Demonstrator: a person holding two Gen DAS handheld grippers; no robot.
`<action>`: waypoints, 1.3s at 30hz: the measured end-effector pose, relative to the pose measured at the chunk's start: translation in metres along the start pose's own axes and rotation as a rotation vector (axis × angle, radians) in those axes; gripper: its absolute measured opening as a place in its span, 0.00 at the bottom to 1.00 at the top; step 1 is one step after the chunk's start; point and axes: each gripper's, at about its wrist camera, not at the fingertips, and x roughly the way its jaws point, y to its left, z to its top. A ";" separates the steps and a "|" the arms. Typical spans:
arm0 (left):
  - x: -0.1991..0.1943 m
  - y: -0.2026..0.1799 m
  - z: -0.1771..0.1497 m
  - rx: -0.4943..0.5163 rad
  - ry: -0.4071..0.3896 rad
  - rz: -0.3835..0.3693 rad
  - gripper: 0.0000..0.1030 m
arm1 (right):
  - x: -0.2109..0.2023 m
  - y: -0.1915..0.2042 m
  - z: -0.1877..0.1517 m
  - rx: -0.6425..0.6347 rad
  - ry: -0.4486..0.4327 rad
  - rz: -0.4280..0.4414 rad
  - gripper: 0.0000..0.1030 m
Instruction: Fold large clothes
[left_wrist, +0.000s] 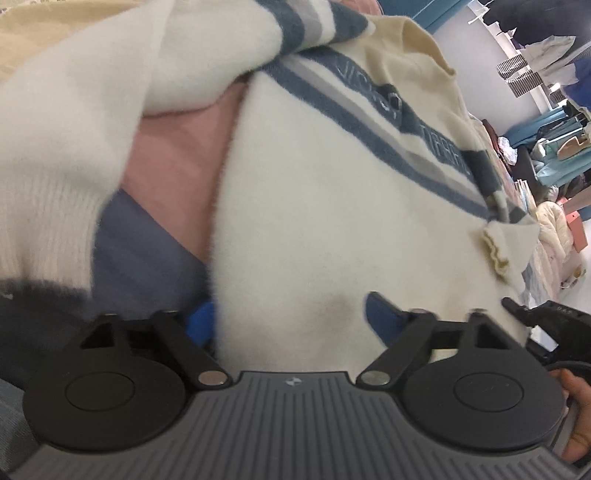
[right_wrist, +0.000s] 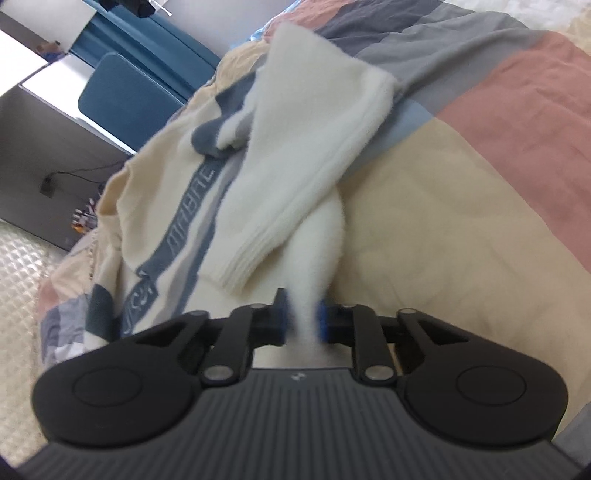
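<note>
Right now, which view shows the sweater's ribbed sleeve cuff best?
The right wrist view: the ribbed sleeve cuff lies in full, sharp, across the sweater just ahead of the tool. The left wrist view shows only a blurred cuff at its left edge, partly cut off.

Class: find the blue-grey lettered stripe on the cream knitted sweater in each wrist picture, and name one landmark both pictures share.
Left wrist view: the blue-grey lettered stripe runs diagonally from upper centre down to the right across the cream knitted sweater.
Right wrist view: the stripe runs diagonally at left of centre, beside the folded white sleeve.
Shared landmark: the pink patch of the patchwork bedcover.
</note>
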 end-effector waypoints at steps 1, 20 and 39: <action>-0.001 0.001 0.001 0.000 0.001 0.004 0.56 | -0.002 0.003 0.000 -0.015 -0.006 0.001 0.14; -0.051 0.008 0.017 0.081 -0.032 -0.042 0.18 | -0.042 0.034 -0.013 -0.199 0.017 -0.060 0.14; -0.036 -0.052 0.048 0.313 -0.206 0.000 0.68 | -0.017 0.071 0.006 -0.481 -0.161 -0.034 0.65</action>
